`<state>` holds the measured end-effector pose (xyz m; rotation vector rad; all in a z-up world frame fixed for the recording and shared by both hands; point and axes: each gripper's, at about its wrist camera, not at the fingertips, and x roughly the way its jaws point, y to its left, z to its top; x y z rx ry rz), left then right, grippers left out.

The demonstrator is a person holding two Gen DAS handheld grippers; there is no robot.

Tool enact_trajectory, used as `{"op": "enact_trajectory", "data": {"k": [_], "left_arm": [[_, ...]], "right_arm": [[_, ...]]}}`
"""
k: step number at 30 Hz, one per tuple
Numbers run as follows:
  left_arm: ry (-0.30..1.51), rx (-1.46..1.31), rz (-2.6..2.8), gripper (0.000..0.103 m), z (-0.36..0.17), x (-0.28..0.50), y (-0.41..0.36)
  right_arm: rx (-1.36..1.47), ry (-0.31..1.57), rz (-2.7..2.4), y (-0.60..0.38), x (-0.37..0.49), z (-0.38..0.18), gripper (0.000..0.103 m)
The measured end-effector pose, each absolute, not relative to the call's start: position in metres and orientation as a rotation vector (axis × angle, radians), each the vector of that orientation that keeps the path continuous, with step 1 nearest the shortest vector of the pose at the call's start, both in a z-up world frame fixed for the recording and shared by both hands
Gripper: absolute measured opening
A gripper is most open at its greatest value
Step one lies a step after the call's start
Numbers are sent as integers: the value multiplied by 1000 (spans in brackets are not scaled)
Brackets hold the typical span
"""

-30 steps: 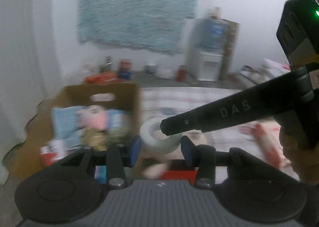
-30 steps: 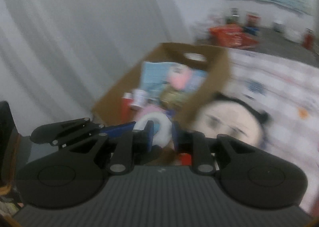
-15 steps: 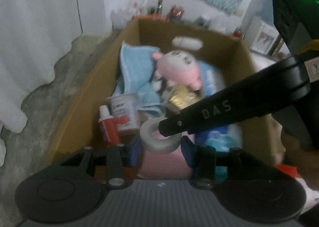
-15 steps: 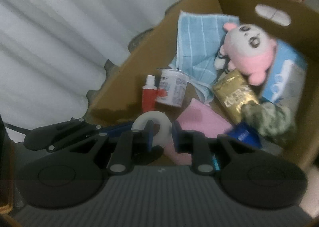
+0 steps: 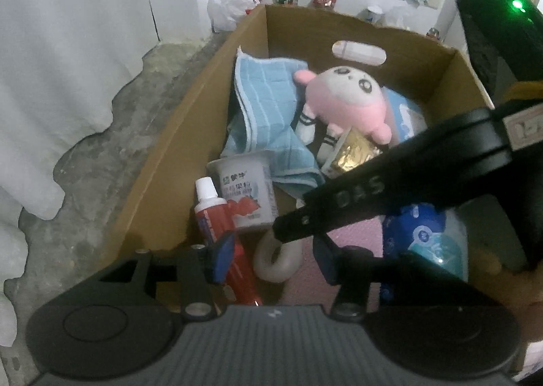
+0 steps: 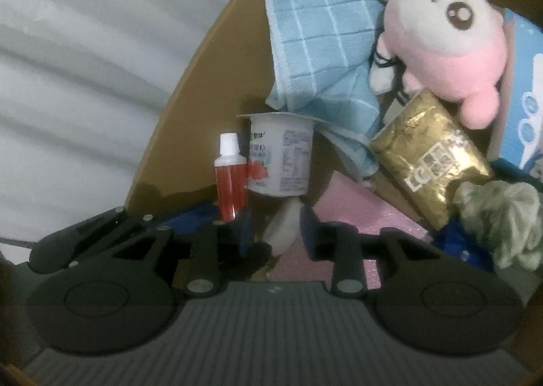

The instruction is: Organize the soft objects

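A white soft ring (image 5: pixel 277 260) lies low in the cardboard box (image 5: pixel 176 148), on a pink sheet (image 5: pixel 353 240). My left gripper (image 5: pixel 271 257) is open, its blue pads either side of the ring without touching it. My right gripper (image 6: pixel 275 228) is open over the same ring (image 6: pixel 283 226), and its finger (image 5: pixel 339 203) crosses the left wrist view above the ring. The box holds a pink plush (image 5: pixel 346 97), a blue towel (image 5: pixel 268 108), a yoghurt cup (image 5: pixel 244 192) and a red tube (image 5: pixel 217 216).
A gold packet (image 6: pixel 431 155), a blue tissue pack (image 5: pixel 424 233) and a green scrunchie (image 6: pixel 502 219) are also in the box. A white curtain (image 5: pixel 68 46) hangs left of the box above grey floor. Bottles and bags stand by the far wall.
Both grippers swung from the bed over and down into the box carrying the ring. The jaws of both have opened wider and the ring now lies loose on the pink sheet.
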<state>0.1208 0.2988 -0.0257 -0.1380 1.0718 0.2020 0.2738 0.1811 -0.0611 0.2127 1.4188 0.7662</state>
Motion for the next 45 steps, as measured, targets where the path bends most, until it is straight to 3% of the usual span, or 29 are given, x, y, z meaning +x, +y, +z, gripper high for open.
{"op": "enact_trajectory", "data": {"k": [9, 11, 15, 19, 24, 26, 30, 32, 45], "left_arm": [[953, -135, 206, 73, 8, 102, 285], [918, -119, 202, 79, 20, 92, 277], [855, -106, 188, 90, 43, 71, 258], [804, -104, 181, 96, 62, 51, 240], [774, -111, 180, 102, 76, 29, 222], [759, -97, 189, 103, 79, 20, 215], [730, -95, 207, 103, 84, 4, 206], [720, -105, 208, 103, 85, -3, 203], [717, -104, 321, 103, 82, -23, 189]], "right_arm": [[271, 1274, 754, 127, 259, -7, 35], [260, 1214, 746, 112, 247, 11, 46], [212, 1077, 733, 83, 215, 48, 55], [188, 965, 712, 59, 182, 77, 71], [151, 837, 663, 33, 139, 105, 83], [140, 796, 634, 23, 122, 113, 91], [122, 734, 556, 4, 87, 119, 93], [114, 712, 521, -2, 74, 116, 102], [10, 628, 209, -12, 12, 94, 102]]}}
